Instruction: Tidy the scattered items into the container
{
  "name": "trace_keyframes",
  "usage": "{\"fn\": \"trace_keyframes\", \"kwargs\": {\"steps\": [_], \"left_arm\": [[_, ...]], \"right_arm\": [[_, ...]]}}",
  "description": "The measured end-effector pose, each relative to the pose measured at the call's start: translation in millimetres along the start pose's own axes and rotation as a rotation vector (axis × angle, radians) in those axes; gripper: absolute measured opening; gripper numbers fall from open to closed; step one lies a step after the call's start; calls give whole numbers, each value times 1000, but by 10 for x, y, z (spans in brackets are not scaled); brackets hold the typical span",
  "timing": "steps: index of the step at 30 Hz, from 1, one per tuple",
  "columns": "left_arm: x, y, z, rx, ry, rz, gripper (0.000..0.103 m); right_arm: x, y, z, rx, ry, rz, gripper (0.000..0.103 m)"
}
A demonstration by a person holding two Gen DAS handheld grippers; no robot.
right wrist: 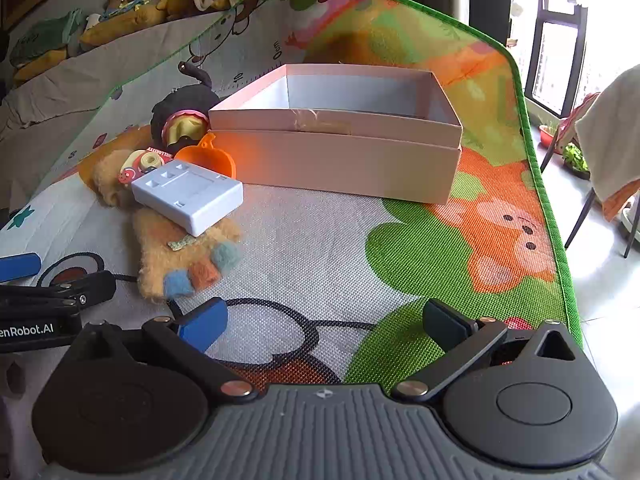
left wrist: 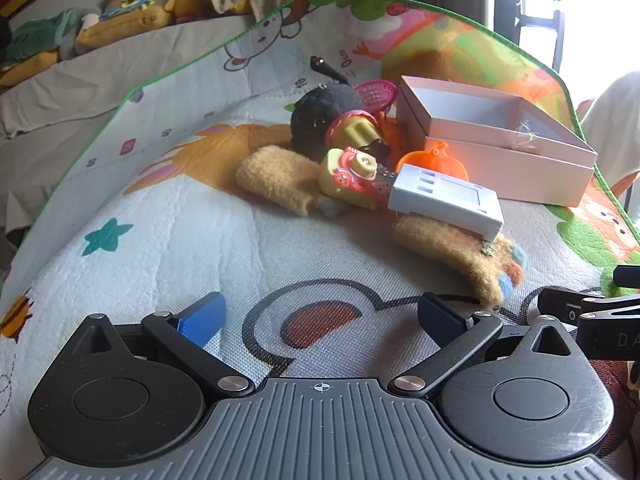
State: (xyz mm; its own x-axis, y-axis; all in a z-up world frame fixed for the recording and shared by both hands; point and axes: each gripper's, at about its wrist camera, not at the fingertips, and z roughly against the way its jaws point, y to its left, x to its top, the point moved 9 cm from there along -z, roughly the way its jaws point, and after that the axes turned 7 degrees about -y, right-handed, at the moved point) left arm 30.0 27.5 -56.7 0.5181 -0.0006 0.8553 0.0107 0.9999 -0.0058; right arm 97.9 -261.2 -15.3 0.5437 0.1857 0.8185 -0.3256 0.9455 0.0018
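Note:
An open pink box (left wrist: 496, 136) (right wrist: 340, 148) stands on a colourful play mat, nothing visible inside it. To its left lies a heap: a white plastic case (left wrist: 448, 196) (right wrist: 188, 196) resting on a fuzzy yellow glove (left wrist: 460, 252) (right wrist: 184, 256), a yellow toy camera (left wrist: 352, 176) (right wrist: 144, 162), an orange plastic pumpkin (left wrist: 434, 162) (right wrist: 210, 158), a black plush toy (left wrist: 324, 116) (right wrist: 182, 102) and a pink basket (left wrist: 378, 94). My left gripper (left wrist: 320, 318) is open above the mat, short of the heap. My right gripper (right wrist: 326, 322) is open too, in front of the box.
The mat (right wrist: 460, 256) ends at a green border, with tiled floor and chair legs (right wrist: 580, 208) beyond on the right. A bed with plush toys (left wrist: 120, 20) lies behind at the left. In the right wrist view the left gripper's fingers (right wrist: 18, 266) reach in at the left edge.

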Motion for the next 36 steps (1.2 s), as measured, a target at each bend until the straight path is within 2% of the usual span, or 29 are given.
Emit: {"fn": "trace_keyframes", "kwargs": {"steps": [36], "left_arm": [[37,-213,-4,12,-7,26,103]], "right_arm": [[2,6,-15,-6,13,1,103]]}}
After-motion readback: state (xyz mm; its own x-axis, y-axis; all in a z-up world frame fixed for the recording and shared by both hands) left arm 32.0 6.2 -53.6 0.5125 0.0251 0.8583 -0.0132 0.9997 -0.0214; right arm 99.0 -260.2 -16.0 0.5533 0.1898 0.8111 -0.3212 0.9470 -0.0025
